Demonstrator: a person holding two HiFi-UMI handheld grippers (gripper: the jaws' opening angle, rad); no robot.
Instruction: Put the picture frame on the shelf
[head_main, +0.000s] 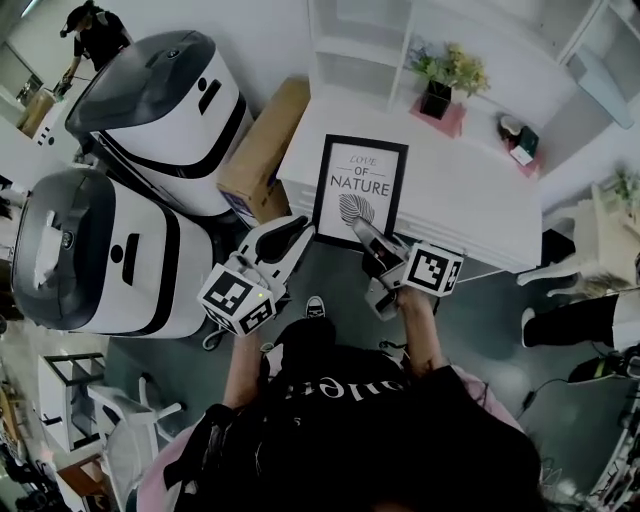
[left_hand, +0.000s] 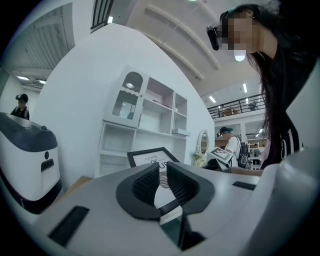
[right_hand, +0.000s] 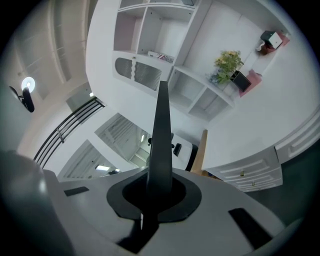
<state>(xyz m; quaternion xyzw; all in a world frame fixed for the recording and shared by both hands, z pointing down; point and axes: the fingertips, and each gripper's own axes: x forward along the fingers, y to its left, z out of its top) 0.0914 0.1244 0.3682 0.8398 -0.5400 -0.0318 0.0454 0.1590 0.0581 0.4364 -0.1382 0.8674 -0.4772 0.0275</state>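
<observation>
The black picture frame (head_main: 360, 185) with the print "LOVE OF NATURE" is held up in front of me, over the near edge of the white cabinet top (head_main: 470, 195). My left gripper (head_main: 298, 232) is shut on its lower left corner. In the left gripper view the frame (left_hand: 150, 159) runs down between the nearly closed pads of that gripper (left_hand: 161, 170). My right gripper (head_main: 362, 232) is shut on the frame's bottom edge. In the right gripper view the frame (right_hand: 162, 130) rises edge-on as a thin dark blade out of the gripper (right_hand: 160, 184). The white shelf unit (head_main: 365, 45) stands behind the cabinet.
A plant in a black pot (head_main: 440, 85) stands on a pink book at the back of the cabinet top, with small objects (head_main: 520, 138) to its right. A cardboard box (head_main: 262, 150) and two large white machines (head_main: 160, 110) stand at the left. A person (head_main: 95, 35) is far back left.
</observation>
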